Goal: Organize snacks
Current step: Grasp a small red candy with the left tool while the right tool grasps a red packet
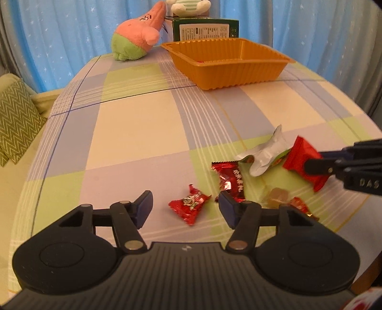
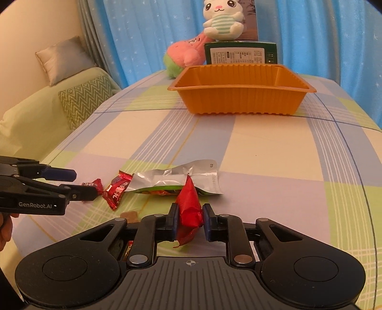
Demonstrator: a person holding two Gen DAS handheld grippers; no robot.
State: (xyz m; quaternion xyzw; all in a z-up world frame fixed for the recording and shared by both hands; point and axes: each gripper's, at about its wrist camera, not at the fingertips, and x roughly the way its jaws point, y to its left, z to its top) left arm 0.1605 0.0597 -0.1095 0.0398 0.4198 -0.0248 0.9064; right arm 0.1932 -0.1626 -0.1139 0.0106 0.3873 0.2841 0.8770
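Your right gripper (image 2: pixel 189 220) is clamping down on a red snack packet (image 2: pixel 189 207), both pads squeezing its sides so it's standing up crumpled between them, and from the left wrist view that same packet looks like it's sitting just above the cloth. Your left gripper (image 1: pixel 185 207) is hanging with its fingers spread wide, nothing between them, and a small red wrapped candy (image 1: pixel 189 207) is lying on the tablecloth (image 1: pixel 133 133) right in the gap ahead of it. Just past the right-hand finger there's a darker red candy with white lettering (image 1: pixel 230 182), partly hiding behind that fingertip. Next to that a clear-wrapped brownish sweet (image 1: pixel 278 196) and another red-and-gold candy (image 1: pixel 302 207) are sitting close together. A silver foil pouch (image 2: pixel 176 180), flattened and open-looking, is lying just behind the packet you're gripping, touching or nearly touching it, can't really tell. Further back the orange ribbed plastic tray (image 2: pixel 241 101) is sitting well apart from the snack pile, with something red just peeking over its rim in the left wrist view. Behind it there's a green box (image 2: pixel 241 53), a pink starfish plush (image 1: pixel 137 35) and a white bunny plush (image 2: pixel 223 20) against the blue star curtain (image 2: pixel 322 35).
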